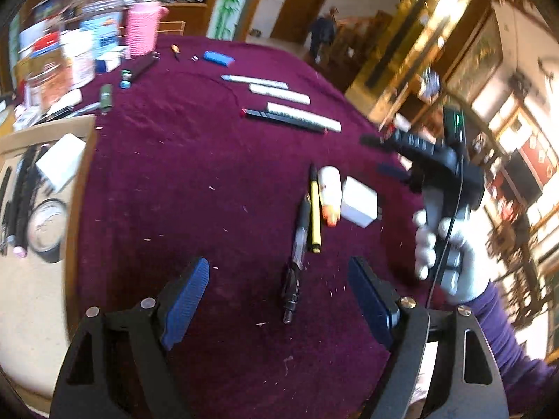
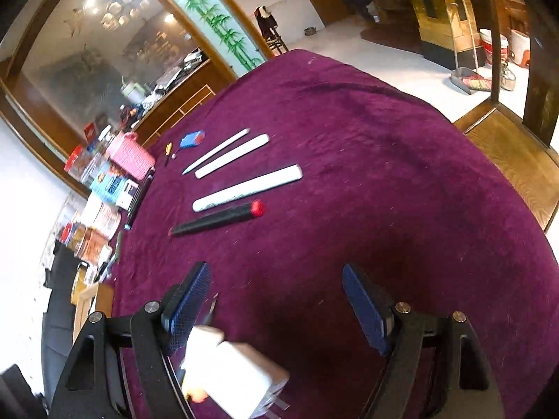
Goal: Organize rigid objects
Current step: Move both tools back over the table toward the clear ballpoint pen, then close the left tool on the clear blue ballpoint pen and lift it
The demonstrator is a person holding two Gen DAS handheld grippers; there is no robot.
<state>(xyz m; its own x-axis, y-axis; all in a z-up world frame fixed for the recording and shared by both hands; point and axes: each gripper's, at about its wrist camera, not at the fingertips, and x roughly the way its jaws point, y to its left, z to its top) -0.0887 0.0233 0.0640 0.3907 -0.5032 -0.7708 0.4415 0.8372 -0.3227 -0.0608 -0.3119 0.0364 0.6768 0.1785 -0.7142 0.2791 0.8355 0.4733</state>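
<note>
Both jaws wide, empty; black pen (image 1: 295, 269) lies lengthwise between left gripper (image 1: 279, 300) jaws, nearer than right gripper (image 2: 277, 309).

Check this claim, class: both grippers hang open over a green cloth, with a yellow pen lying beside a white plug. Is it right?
One error: the cloth is dark red, not green, as the left wrist view shows. Both the left gripper and right gripper hang open, and the yellow pen lies near the white plug.
</note>
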